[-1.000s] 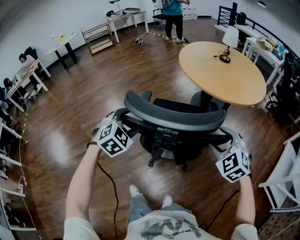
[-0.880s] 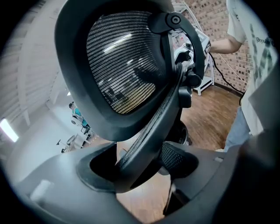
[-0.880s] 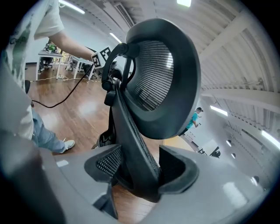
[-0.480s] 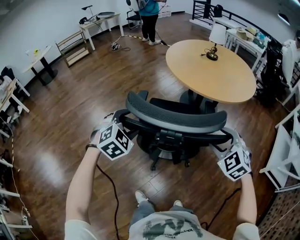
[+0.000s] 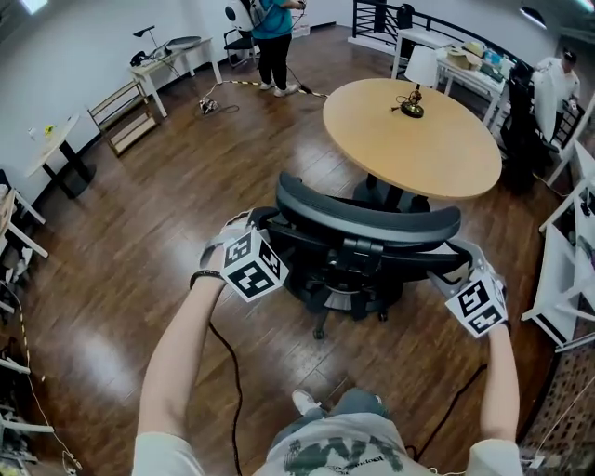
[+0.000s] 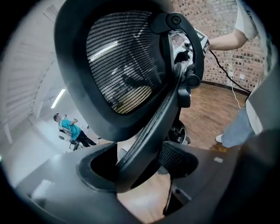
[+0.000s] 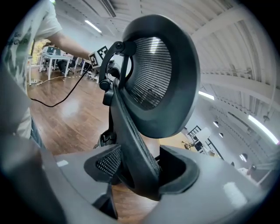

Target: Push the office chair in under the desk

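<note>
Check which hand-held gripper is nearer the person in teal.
Left. The left hand-held gripper clamps the chair back on the side toward the person; the right hand-held gripper clamps its far side.

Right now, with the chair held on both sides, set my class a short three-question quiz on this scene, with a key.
1. True or false: the left hand-held gripper and the right hand-held gripper each clamp a side edge of the backrest of the office chair.
2. What stands on the wooden table? A. a lamp B. a laptop C. a stack of books
3. Fill in: in the head view, the table's top is ___ in shape.
Key: 1 true; 2 A; 3 round.
</note>
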### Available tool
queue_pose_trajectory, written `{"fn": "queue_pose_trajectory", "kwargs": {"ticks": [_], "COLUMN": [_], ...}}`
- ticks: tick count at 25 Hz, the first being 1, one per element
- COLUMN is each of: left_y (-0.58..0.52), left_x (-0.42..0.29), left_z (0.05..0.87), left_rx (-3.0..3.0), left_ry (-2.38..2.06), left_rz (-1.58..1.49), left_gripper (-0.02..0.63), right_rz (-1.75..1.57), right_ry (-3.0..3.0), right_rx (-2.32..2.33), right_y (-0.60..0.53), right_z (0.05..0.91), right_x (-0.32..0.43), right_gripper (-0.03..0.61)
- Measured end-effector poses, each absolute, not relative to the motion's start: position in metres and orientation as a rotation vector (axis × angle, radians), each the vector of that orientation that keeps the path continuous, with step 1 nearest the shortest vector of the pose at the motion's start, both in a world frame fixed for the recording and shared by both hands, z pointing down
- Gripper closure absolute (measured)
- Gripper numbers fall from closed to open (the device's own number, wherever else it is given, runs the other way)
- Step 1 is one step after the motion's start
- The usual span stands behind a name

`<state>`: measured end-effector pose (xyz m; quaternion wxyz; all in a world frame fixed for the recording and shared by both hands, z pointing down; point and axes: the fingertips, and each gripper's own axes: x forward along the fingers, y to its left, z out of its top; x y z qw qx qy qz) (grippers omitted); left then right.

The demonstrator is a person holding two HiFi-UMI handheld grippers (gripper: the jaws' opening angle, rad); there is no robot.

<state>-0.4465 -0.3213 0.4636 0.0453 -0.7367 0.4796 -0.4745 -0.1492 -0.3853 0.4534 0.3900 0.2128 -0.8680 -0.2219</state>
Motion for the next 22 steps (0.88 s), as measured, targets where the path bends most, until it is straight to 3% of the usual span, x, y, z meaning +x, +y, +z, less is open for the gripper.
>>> {"fn": "queue_pose_trajectory", "kwargs": {"ticks": [22], "left_y": [-0.415], "left_x": [-0.523], "left_z": [0.464], "left_rx": [-2.295], "left_ry": [1.265], "left_rz": [-1.450], "left_gripper": [0.274], "right_rz": [-0.528], "right_ry": [-2.170], "right_rx": [0.733], "right_y": [-0.430], "right_z": [0.452], "right_x": [-0.218], "right_gripper": [0.305]}}
